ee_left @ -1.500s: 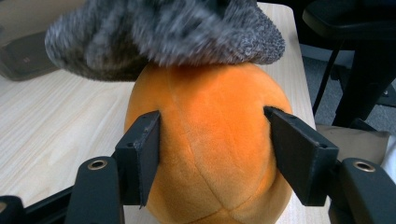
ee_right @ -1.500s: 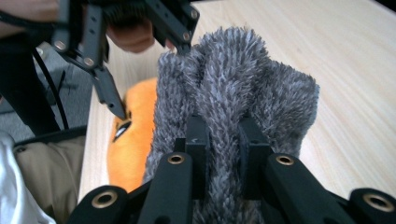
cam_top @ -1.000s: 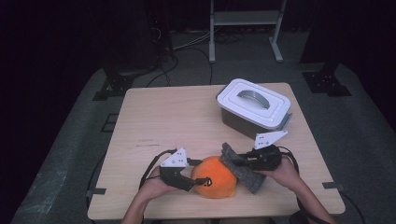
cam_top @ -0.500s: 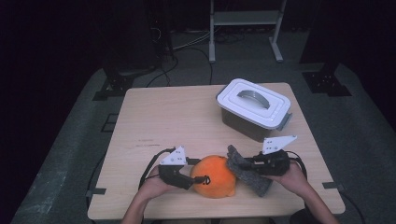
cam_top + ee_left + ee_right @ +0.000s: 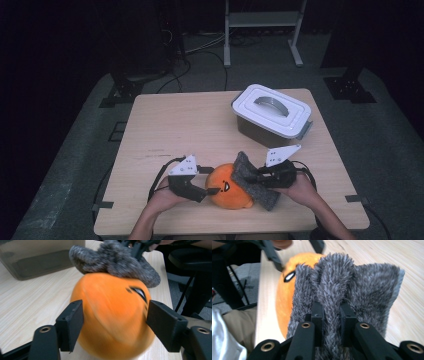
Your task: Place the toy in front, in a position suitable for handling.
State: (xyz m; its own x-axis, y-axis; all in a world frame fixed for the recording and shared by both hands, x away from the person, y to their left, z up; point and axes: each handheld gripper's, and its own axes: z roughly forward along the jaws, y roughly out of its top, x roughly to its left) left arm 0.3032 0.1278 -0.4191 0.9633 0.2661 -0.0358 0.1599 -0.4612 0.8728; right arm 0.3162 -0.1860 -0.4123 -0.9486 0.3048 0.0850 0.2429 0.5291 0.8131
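An orange plush ball [image 5: 227,194] with a small black face lies near the table's front edge. My left gripper [image 5: 212,189] comes at it from the left, and its jaws press into the ball's two sides [image 5: 113,315]. A grey fuzzy cloth [image 5: 256,183] lies draped against the ball's right side and top [image 5: 117,262]. My right gripper [image 5: 251,178] is shut on a bunched fold of this cloth [image 5: 331,312]. The ball [image 5: 287,292] shows behind the cloth [image 5: 352,282] in the right gripper view.
A grey storage box with a white lid and handle [image 5: 272,113] stands at the back right of the wooden table [image 5: 190,125]; its wall [image 5: 37,257] shows in the left gripper view. A dark stand and cables sit on the floor beyond the table.
The right gripper and the grey cloth have shifted slightly to the left, against the ball. The left gripper has stayed on the ball.
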